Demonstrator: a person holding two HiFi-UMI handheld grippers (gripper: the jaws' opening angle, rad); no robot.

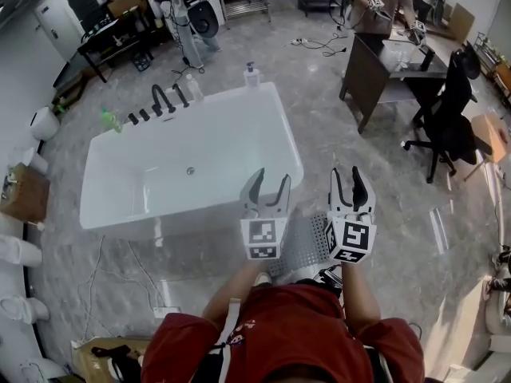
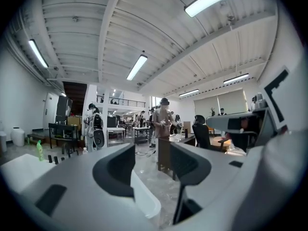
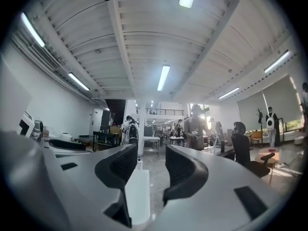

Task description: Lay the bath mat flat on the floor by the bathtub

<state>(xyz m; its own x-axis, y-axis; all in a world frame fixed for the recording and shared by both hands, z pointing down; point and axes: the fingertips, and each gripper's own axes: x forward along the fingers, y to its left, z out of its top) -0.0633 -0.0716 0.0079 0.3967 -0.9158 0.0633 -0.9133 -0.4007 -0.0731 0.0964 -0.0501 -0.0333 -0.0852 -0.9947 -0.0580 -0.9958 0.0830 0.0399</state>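
In the head view a grey textured bath mat lies flat on the stone floor against the near right side of the white bathtub. My left gripper and right gripper are held side by side in the air above the mat, pointing level. Both are open with nothing between the jaws. The left gripper view looks along its open gripper over the tub's rim into the room. From the right gripper view, its empty gripper shows with the tub's edge below.
A black faucet, a soap bottle and a green bottle sit on the tub's far rim. A dark desk, an office chair and a standing person are at the back right. A cardboard box stands left.
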